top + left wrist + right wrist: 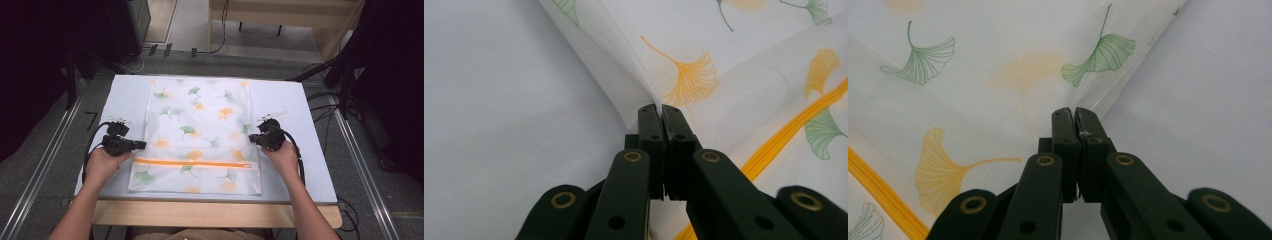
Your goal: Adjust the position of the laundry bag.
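Note:
A white mesh laundry bag point(200, 130) printed with green and orange ginkgo leaves lies flat on the white table top point(125, 95); an orange zipper point(195, 163) runs across its near part. My left gripper point(142, 145) is shut on the bag's left edge, the mesh point(634, 80) pinched into a raised fold between its fingertips point(661, 111). At the bag's right edge, my right gripper point(252, 138) is shut on the fabric point(1013, 75), the hem caught at its fingertips point(1074, 114). Both hands hold the grippers level, pointing inward at each other.
The table's wooden front edge point(200, 212) lies close to the person. Metal rails point(45, 165) run along the floor on both sides. Cables point(325, 107) and dark stands point(350, 80) crowd the floor right of the table; a dark cabinet point(127, 25) stands at back left.

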Available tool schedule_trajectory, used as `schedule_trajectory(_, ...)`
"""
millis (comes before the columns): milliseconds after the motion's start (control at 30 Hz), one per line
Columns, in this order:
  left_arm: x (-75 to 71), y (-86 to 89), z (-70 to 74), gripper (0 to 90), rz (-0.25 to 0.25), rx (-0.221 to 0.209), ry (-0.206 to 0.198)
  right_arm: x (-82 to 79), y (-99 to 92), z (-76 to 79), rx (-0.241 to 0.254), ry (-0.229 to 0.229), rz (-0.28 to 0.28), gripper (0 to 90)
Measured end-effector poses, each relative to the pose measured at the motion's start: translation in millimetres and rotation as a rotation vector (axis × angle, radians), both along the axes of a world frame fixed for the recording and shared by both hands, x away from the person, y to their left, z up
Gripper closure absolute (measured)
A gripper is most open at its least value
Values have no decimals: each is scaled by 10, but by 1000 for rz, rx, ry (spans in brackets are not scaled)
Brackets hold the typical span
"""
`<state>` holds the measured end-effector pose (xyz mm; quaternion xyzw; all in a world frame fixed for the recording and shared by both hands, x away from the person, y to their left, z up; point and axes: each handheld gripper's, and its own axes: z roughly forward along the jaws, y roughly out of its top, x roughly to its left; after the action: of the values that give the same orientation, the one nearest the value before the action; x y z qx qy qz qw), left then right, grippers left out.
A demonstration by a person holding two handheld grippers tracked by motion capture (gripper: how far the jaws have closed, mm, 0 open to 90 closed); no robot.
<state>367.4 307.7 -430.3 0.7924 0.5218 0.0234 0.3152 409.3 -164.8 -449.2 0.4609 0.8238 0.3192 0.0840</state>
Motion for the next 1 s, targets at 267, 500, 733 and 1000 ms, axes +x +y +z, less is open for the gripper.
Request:
schedule_trajectory(267, 57, -216, -12, 891, -56, -16, 10, -13, -242, -6, -6, -4, -37, 896)
schedule_trajectory(500, 83, -325, -29, 890, -80, -26, 19, -14, -376, -22, -4, 2, -68, 895)
schedule_trajectory(733, 97, -325, -53, 872, -83, -20, 33, -5, -394, -63, -10, 14, -72, 850)
schedule_trajectory(1000, 91, -277, -44, 625, -65, -26, 30, -42, -402, -35, 29, 4, -77, 618)
